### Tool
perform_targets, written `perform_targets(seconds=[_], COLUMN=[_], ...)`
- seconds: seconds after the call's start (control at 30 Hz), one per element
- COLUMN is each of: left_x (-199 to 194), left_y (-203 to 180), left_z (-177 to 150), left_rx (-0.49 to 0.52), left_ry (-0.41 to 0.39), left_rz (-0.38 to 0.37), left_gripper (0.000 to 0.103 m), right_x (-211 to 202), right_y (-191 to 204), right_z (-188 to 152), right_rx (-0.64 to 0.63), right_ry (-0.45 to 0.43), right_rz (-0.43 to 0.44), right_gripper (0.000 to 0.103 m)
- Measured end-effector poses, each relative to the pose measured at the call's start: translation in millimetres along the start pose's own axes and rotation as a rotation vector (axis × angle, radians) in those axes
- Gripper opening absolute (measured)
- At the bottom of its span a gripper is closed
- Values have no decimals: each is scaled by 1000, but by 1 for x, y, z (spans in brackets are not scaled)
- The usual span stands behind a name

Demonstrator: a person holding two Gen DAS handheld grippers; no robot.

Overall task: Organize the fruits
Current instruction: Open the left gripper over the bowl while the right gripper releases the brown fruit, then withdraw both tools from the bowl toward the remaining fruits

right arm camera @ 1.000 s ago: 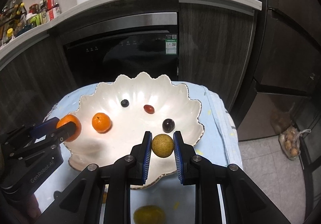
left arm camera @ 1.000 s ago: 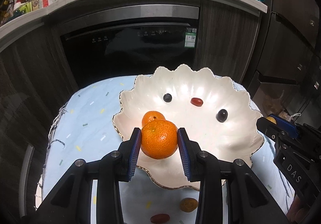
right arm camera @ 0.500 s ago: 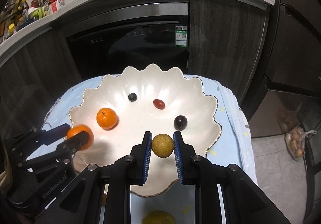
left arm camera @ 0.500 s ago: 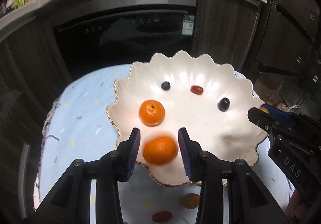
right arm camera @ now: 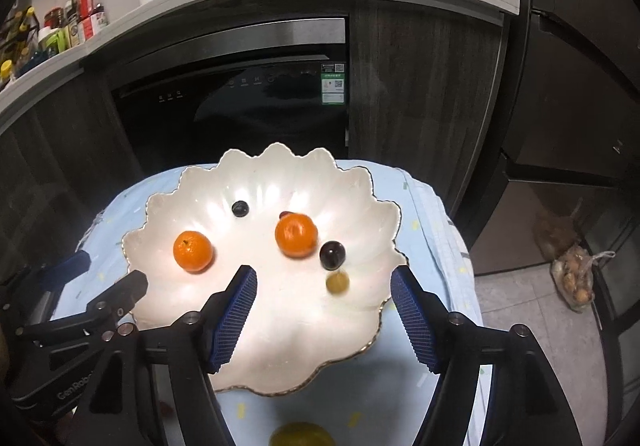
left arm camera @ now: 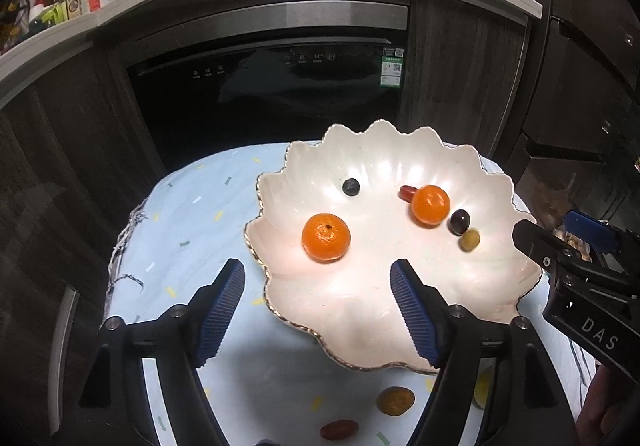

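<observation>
Your left gripper (left arm camera: 318, 306) hangs over the near-left rim of the scalloped white plate (left arm camera: 384, 166), jaws spread wide and holding nothing. Your right gripper (right arm camera: 324, 310) stands apart the same way over the near side, also bare. On the plate lie two oranges (left arm camera: 326, 237) (right arm camera: 296, 235), a blueberry (left arm camera: 351, 186) far back, a red fruit (left arm camera: 407, 193) touching the right orange, and a dark grape (right arm camera: 332, 254) just beside a yellow-green fruit (right arm camera: 337, 283)
</observation>
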State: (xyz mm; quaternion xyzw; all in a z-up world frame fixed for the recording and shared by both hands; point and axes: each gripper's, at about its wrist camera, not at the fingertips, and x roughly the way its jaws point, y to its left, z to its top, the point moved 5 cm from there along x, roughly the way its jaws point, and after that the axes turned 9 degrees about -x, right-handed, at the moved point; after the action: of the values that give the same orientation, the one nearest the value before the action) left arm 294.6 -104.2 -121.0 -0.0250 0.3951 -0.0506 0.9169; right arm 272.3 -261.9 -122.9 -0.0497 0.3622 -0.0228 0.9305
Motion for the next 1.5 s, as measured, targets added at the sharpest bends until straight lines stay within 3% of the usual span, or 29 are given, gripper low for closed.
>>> perform_targets(seconds=[0.13, 0.8, 1.5], left_x=[-13, -75, -93], left_y=[2, 8, 29], left_z=[2, 0, -29], left_rx=[-6, -8, -20], left_ry=[-19, -97, -95], left_rz=[6, 18, 26], left_gripper=[86, 87, 86], right_x=[-10, -72, -95], right_y=[1, 1, 17], right_z=[2, -2, -30], right_rx=[-7, 5, -17], right_ry=[-12, -85, -78], right_rz=[-12, -45, -46], right_gripper=[71, 71, 71])
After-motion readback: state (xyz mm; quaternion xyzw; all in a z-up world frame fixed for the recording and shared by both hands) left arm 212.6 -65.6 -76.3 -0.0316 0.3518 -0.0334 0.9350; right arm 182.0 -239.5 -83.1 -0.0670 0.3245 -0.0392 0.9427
